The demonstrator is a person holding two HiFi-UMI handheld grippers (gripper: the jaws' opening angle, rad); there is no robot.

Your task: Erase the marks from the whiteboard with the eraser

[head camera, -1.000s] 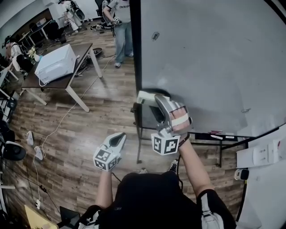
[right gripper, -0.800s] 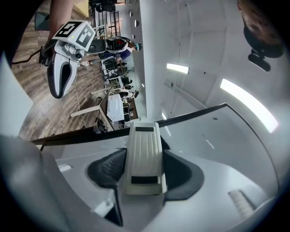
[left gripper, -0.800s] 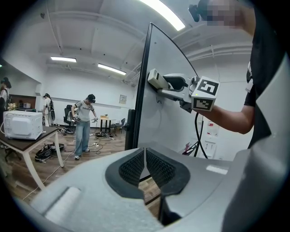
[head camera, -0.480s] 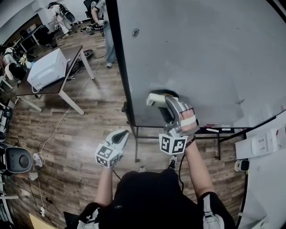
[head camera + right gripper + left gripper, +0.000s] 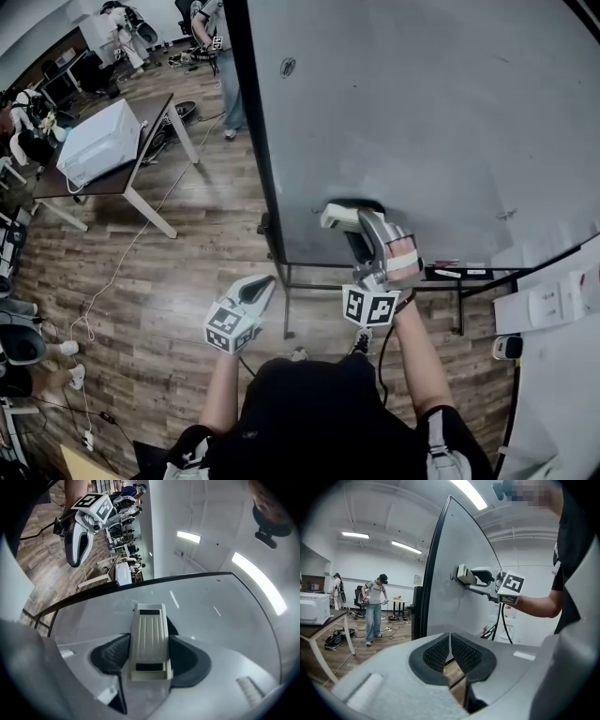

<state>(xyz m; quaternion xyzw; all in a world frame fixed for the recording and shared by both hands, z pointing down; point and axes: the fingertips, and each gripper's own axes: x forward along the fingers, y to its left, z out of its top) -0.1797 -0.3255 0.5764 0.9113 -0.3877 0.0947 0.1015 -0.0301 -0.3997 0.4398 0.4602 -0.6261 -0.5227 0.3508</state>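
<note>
The big grey-white whiteboard (image 5: 431,122) stands upright in a black frame. A small dark mark (image 5: 288,67) sits near its upper left. My right gripper (image 5: 356,221) is shut on a cream eraser (image 5: 337,217), which is pressed flat on the board's lower left. In the right gripper view the eraser (image 5: 149,639) lies lengthwise between the pads (image 5: 110,656) against the board (image 5: 211,616). My left gripper (image 5: 266,281) hangs shut and empty over the floor, left of the board; its pads (image 5: 436,651) almost touch. The left gripper view also shows the eraser (image 5: 462,574) on the board (image 5: 454,550).
A marker tray (image 5: 459,273) with pens runs along the board's bottom edge, above the stand's legs (image 5: 286,305). A desk with a white box (image 5: 98,141) stands at the left on the wood floor. Cables (image 5: 103,281) trail there. A person (image 5: 217,56) stands at the back.
The right gripper has slid the eraser a little right and down along the board. My head view shifted at first. The left gripper has barely moved.
</note>
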